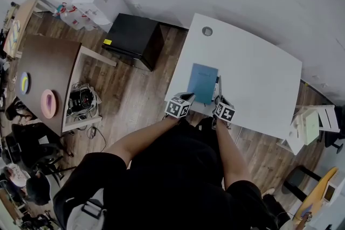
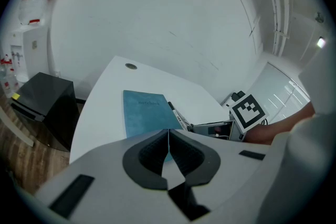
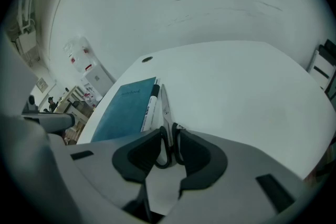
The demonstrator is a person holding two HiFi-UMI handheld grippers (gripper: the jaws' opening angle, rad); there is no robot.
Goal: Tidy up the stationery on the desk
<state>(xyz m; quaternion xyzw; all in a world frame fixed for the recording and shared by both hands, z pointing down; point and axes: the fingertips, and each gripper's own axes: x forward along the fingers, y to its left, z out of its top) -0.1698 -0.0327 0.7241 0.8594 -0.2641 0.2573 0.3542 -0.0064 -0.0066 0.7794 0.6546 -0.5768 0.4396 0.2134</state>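
The right gripper [image 3: 169, 134] is released: its jaws stand slack around the black handles of a pair of scissors [image 3: 164, 107], which lies flat on the white counter [image 3: 236, 92] with its blades pointing away from the person. Just left of the scissors, and parallel to them, lies a marker pen [image 3: 151, 105], white-bodied with a black cap. It sits right against the right edge of a teal notebook [image 3: 126, 107], which lies flat near the counter's front edge. The left gripper [image 2: 168, 134] is clenched shut on nothing, its jaws meeting tip to tip over the near end of the notebook. Farther back on the counter, well apart from the stationery, is a round cable hole [image 1: 207, 31]. To the left of the counter a black cabinet [image 1: 132, 37] stands on the wooden floor [image 1: 135, 99].
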